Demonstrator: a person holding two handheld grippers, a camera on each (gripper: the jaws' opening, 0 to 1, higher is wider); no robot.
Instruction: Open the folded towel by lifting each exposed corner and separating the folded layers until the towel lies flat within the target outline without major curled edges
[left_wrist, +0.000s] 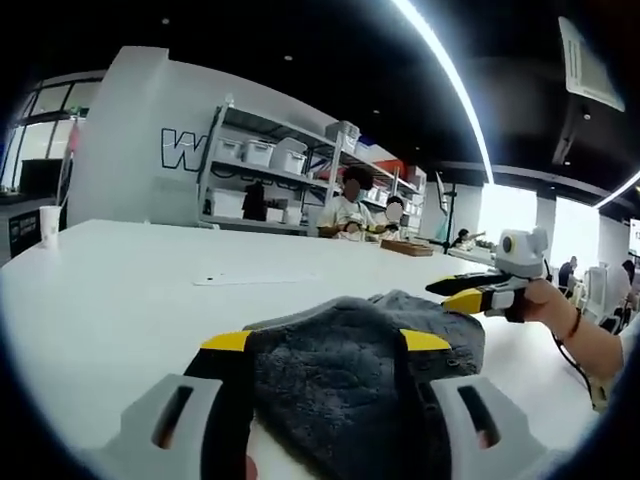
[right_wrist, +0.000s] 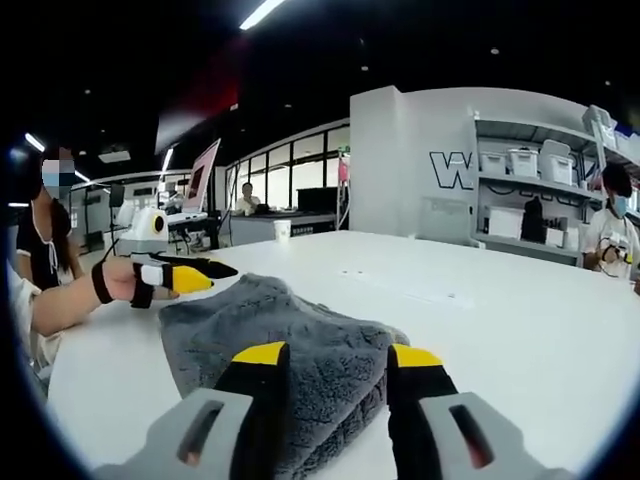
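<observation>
A dark grey folded towel (left_wrist: 350, 375) lies on the white table (left_wrist: 130, 300). In the left gripper view it bunches up between the jaws of my left gripper (left_wrist: 325, 341), which stands open with its yellow tips either side of the cloth. My right gripper (left_wrist: 465, 290), held by a hand, reaches the towel's far right edge. In the right gripper view the towel (right_wrist: 270, 320) spreads ahead, and one thick folded corner sits between the wide-apart jaws of my right gripper (right_wrist: 338, 354). My left gripper (right_wrist: 200, 272) meets the towel's far left edge.
A paper cup (left_wrist: 48, 225) stands far left on the table, and a thin flat sheet (left_wrist: 250, 279) lies beyond the towel. Shelves with bins (left_wrist: 270, 155) and seated people are behind the table. A person sits at the left (right_wrist: 50, 250).
</observation>
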